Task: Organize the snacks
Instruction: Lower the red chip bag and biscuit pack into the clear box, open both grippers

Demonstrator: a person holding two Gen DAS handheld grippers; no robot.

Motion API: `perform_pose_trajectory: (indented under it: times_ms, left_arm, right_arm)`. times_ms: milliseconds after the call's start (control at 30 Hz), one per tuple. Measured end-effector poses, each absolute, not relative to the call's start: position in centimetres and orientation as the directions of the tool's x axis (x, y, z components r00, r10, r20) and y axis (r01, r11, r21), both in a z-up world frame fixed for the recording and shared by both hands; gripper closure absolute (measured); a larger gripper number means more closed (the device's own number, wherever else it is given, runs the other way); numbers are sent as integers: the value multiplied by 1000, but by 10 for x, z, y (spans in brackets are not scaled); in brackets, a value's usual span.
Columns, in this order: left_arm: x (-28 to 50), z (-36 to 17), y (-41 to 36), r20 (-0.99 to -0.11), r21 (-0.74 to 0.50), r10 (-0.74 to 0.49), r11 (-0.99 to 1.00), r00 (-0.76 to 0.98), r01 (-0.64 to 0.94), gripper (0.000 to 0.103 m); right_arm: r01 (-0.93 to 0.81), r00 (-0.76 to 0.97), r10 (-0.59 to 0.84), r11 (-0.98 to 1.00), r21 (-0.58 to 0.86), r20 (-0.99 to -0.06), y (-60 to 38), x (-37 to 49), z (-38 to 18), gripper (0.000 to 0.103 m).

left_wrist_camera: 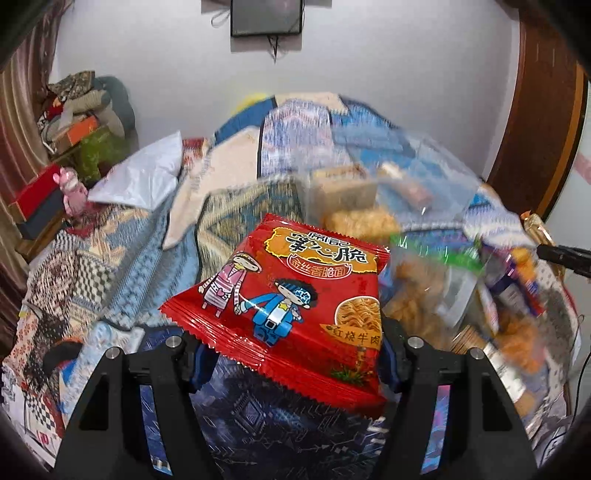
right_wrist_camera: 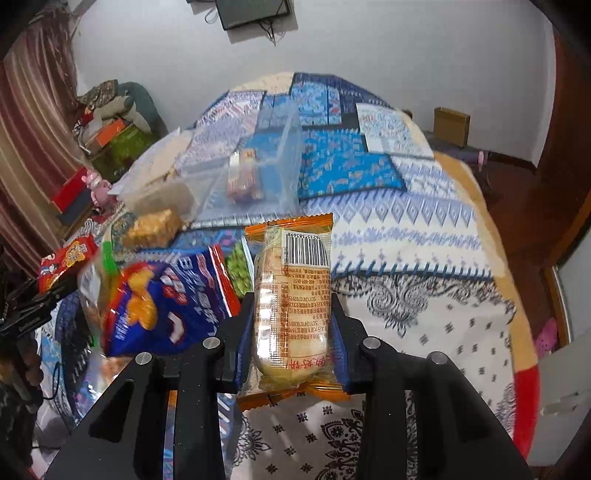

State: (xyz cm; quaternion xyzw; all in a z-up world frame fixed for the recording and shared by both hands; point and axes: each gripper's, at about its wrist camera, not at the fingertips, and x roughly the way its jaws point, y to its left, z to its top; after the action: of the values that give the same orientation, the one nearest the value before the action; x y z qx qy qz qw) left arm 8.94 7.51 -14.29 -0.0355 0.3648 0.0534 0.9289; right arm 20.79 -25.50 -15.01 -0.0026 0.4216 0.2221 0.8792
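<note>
Left gripper (left_wrist_camera: 291,363) clamps the red noodle-snack packet (left_wrist_camera: 295,291) above the patterned bedspread (left_wrist_camera: 110,258), while right gripper (right_wrist_camera: 293,354) grips an orange-edged cake packet (right_wrist_camera: 293,302) just beside the blue chip bag (right_wrist_camera: 173,299).

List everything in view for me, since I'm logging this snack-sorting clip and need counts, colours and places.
noodle snack packet: one, red, held in the left gripper
cake packet: one, clear with orange ends, held in the right gripper
chip bag: one, blue and red, in the snack pile on the bed
green pea packet: one, green, behind the chip bag
plastic box: one, clear, on the bed, a small wrapped snack inside
bedspread: one, blue and white patterned, under everything
screen: one, black, on the wall
left gripper: black, shut on the noodle snack packet
right gripper: black, shut on the cake packet
</note>
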Motion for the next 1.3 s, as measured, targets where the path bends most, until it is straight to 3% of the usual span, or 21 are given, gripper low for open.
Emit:
perform_pose_trajectory:
  times_ms: [600,900,1300]
  left_arm:
    - [159,-71,45,-578,-31,-1,999,816,-21,34]
    - [221,-77,40,-617,-34,15,998,787,-45,34]
    - [294,-111,20,-691,-34,-19,999,723,-6,34]
  right_arm:
    - [-491,622,473,857,160,-625,-204,239,-90,70]
    - [-515,625,482,846,140,-614,-174,282,-86,70]
    - [-510,567,459,848,146,-685,-142,341,-125,70]
